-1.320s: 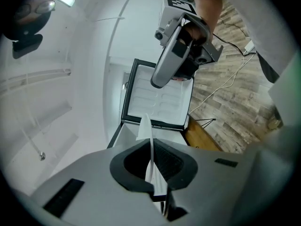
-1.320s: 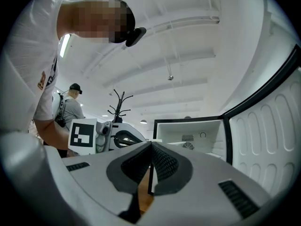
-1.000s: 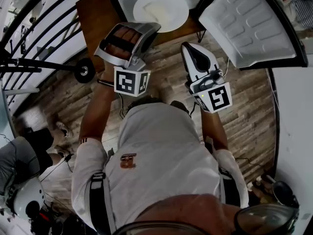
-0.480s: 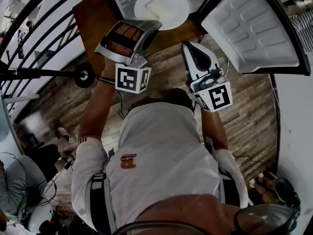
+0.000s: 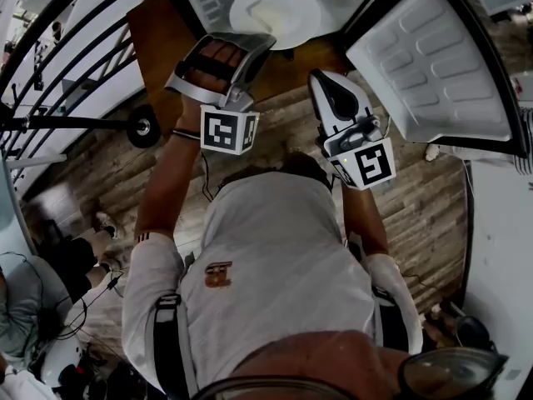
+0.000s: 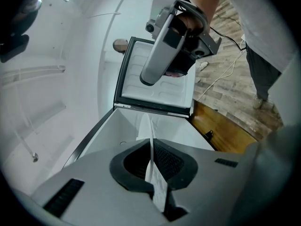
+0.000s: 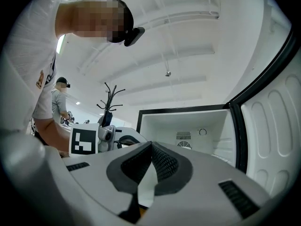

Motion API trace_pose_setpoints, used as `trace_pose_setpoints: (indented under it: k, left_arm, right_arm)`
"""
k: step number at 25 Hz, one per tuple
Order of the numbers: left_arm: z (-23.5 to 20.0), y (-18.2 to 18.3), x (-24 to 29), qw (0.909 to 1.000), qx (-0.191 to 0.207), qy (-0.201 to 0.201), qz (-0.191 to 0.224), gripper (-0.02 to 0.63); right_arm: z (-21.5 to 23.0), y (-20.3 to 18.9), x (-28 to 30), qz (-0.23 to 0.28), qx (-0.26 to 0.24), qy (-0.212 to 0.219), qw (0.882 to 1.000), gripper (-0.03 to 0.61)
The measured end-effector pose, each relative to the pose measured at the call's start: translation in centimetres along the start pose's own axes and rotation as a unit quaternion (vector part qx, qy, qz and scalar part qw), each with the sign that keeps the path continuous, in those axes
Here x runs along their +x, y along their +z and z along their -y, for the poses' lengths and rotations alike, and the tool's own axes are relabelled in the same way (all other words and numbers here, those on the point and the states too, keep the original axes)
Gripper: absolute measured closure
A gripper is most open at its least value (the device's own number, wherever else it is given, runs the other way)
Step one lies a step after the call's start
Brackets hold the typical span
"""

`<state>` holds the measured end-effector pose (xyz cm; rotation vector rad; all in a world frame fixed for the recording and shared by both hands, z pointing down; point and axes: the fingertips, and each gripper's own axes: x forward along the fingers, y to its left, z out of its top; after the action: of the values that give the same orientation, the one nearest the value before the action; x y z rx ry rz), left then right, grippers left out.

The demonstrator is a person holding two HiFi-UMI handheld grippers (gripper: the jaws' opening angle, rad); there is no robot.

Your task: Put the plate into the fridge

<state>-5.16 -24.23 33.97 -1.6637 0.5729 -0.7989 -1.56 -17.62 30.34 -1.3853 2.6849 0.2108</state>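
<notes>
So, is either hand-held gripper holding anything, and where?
The left hand-held gripper clamps the white plate by its rim; the right hand-held gripper holds nothing.

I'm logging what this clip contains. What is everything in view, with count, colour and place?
plate: one, white, at the fridge's opening, its rim between the left gripper's jaws
fridge: one, white inside with a black frame, open, ahead of both grippers
fridge door: one, white inner liner, swung open at right
wooden surface: one, brown, below the fridge's front
floor: grey-brown planks, underfoot
coat stand: one, black, in the background
bystander: one, pale top, far background
left gripper: one, grey, shut on the plate
right gripper: one, grey and white, shut, empty
marker cubes: two, black on white, one on each gripper
</notes>
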Motion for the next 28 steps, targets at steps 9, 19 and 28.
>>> trace_pose_setpoints:
  k: [9, 19, 28]
  left_arm:
    - [0.7, -0.9, 7.2, 0.9991, -0.005, -0.004, -0.043, 0.586]
    - [1.0, -2.4, 12.2, 0.9951, -0.019, -0.014, -0.096, 0.586]
    - [2.0, -3.8, 15.7, 0.9904, -0.030, -0.027, -0.132, 0.586]
  right_arm:
    - [6.2, -2.5, 1.3, 0.007, 0.016, 0.026, 0.999, 0.546]
    - [10.0, -3.5, 2.7, 0.015, 0.026, 0.057, 0.998, 0.546]
    - [12.7, -4.4, 3.0, 0.013, 0.037, 0.073, 0.997, 0.546]
